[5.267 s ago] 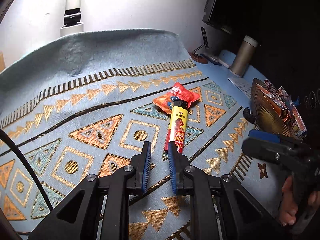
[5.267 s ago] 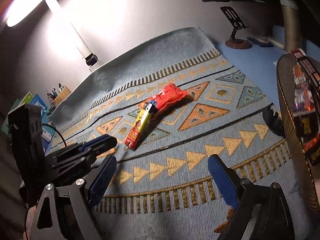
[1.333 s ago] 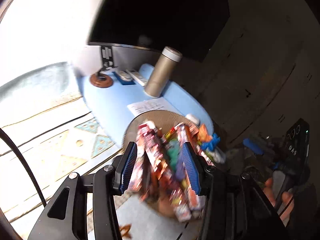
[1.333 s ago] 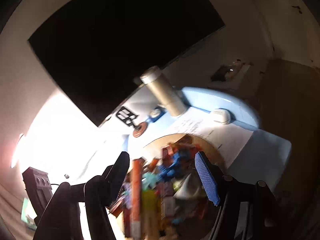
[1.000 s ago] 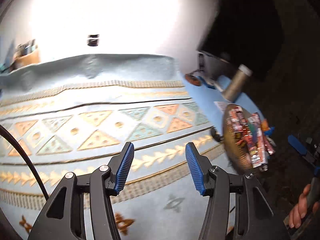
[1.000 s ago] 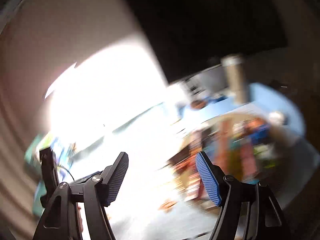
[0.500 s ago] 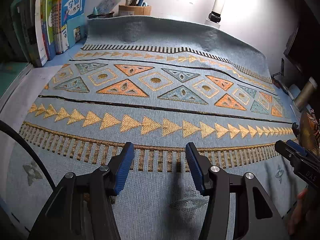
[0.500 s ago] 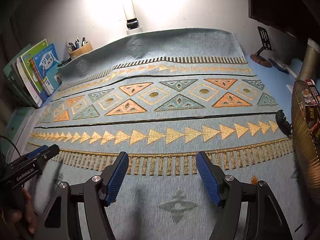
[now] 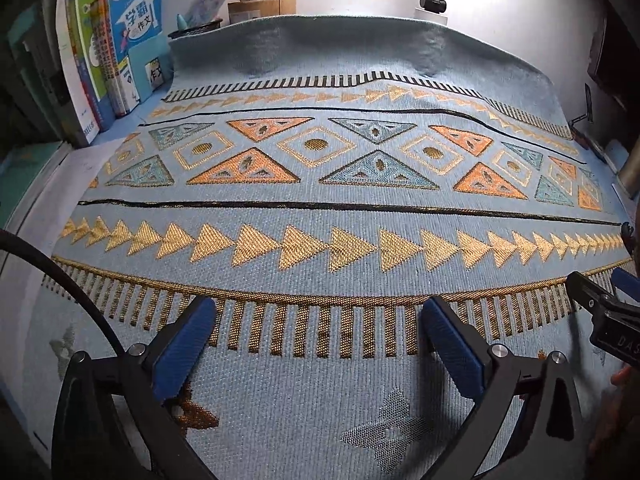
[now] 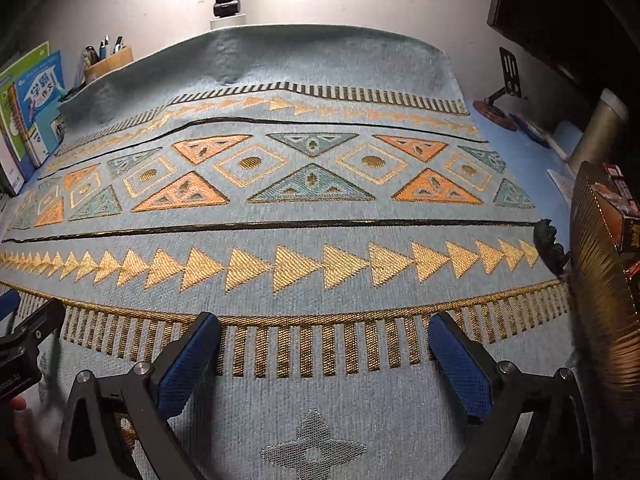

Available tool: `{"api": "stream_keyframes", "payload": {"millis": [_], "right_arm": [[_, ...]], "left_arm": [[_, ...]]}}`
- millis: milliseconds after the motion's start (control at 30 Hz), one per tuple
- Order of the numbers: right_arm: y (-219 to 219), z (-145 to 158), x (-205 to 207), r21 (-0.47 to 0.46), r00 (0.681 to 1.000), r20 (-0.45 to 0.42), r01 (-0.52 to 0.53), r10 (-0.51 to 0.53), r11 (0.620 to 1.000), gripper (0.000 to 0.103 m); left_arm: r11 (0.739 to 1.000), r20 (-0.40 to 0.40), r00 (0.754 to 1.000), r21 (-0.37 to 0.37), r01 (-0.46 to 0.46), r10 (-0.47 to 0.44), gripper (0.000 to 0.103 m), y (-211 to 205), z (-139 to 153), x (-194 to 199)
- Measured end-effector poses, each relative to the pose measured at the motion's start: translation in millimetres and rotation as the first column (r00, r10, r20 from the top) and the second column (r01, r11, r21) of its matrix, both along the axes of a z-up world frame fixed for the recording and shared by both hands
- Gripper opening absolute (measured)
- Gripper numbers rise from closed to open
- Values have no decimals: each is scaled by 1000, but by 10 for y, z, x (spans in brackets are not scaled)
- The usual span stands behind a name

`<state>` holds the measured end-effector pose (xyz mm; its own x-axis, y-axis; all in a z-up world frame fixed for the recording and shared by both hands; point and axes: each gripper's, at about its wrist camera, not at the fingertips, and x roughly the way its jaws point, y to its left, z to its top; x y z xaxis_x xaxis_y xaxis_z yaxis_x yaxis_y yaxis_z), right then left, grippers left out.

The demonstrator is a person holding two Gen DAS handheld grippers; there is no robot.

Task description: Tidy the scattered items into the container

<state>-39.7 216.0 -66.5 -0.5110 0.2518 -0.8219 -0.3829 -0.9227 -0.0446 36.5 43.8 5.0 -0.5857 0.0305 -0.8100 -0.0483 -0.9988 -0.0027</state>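
My left gripper [image 9: 320,340] is open and empty, low over the near edge of the patterned blue cloth [image 9: 320,208]. My right gripper [image 10: 324,356] is open and empty too, over the same near edge. A golden woven basket [image 10: 600,280] stands at the right, with snack packets [image 10: 624,208] in it. A small dark figurine [image 10: 550,244] lies on the cloth beside the basket. The right gripper also shows at the right edge of the left wrist view [image 9: 604,304]. The left gripper also shows at the left edge of the right wrist view [image 10: 24,336].
Books [image 9: 108,52] stand at the back left, with a pen holder [image 9: 260,4] behind the cloth. A lamp post [image 10: 226,4] stands at the back. A phone stand [image 10: 500,96] and a metal tumbler [image 10: 600,132] are at the right.
Both grippers swung from over the basket back to the near edge of the cloth. The red packet and yellow tube seen earlier are off the cloth. Both jaws stand wider than half a second ago.
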Motion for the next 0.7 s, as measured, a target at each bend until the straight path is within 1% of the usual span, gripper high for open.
{"api": "stream_keyframes", "payload": {"millis": [33, 133, 700], "right_arm": [[38, -20, 9, -33, 1000, -5, 13, -13, 999, 103], [20, -38, 42, -18, 999, -36, 25, -26, 1000, 103], [49, -46, 53, -21, 999, -36, 25, -26, 999, 103]], "left_arm": [[1000, 0, 1000, 1, 1, -1, 103, -2, 0, 2], [1000, -3, 1000, 1, 2, -2, 103, -10, -8, -7], [1000, -2, 1000, 5, 12, -12, 103, -27, -2, -14]]}}
